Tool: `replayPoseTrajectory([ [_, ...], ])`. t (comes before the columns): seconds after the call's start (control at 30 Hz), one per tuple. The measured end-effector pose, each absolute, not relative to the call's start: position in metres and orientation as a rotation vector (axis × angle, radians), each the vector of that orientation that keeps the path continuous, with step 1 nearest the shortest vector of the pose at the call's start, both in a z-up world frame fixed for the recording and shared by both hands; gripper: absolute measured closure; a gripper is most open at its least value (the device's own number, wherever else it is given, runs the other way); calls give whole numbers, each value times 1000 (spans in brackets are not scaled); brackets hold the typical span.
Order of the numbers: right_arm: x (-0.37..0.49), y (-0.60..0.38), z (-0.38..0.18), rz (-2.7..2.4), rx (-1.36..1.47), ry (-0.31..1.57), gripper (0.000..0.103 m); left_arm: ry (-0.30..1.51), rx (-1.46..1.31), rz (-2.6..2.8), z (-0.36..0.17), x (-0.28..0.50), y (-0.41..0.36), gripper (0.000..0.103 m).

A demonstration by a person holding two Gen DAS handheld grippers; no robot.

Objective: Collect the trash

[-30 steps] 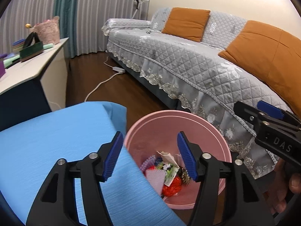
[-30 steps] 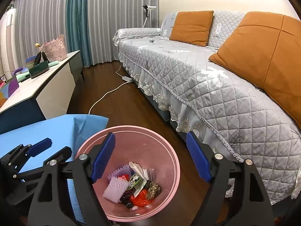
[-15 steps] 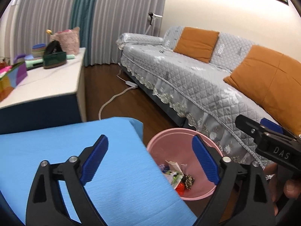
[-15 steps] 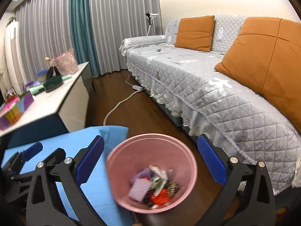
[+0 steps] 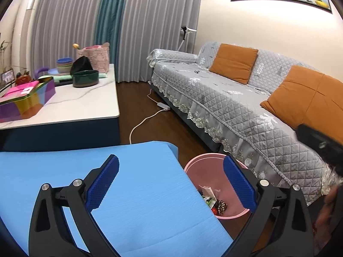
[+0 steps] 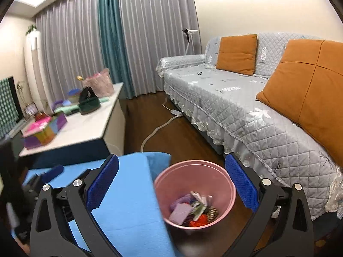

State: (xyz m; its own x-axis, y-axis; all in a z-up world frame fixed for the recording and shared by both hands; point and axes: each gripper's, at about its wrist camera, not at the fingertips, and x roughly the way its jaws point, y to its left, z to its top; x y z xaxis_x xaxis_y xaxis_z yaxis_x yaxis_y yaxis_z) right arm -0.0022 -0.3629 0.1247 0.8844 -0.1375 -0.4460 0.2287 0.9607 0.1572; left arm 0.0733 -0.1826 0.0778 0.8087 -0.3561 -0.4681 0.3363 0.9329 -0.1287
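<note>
L gripper point(image 5: 170, 184) and R gripper point(image 6: 171, 184) are both standing fully open, nothing btwn the pads. L jaws are opening the last bit; R jaws are holding wide. Pink bin point(image 6: 225, 184) is sitting on the wood floor, just beside the blue cloth's point(image 5: 139, 192) R edge, near the sofa point(image 5: 235, 111). Trash point(image 6: 193, 212) is lying at the bin bottom.

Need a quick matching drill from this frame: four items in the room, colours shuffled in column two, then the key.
Things:
1. trash bin
2. table cover
3. sofa cushions
4. bowl on the white counter

Colours:
A. orange
B. dark green
C. pink
D. blue

Pairs: 1-C, 2-D, 3-A, 4-B
</note>
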Motion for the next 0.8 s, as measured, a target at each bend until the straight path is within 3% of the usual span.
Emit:
replayPoseTrajectory([
  [0.3, -31, -332, 145, -124, 187, 401, 5, 458, -11, -234, 99, 31, -140, 8],
  [0.8, -72, -244, 82, -63, 70, 496, 5, 477, -26, -22, 74, -61, -44, 8],
])
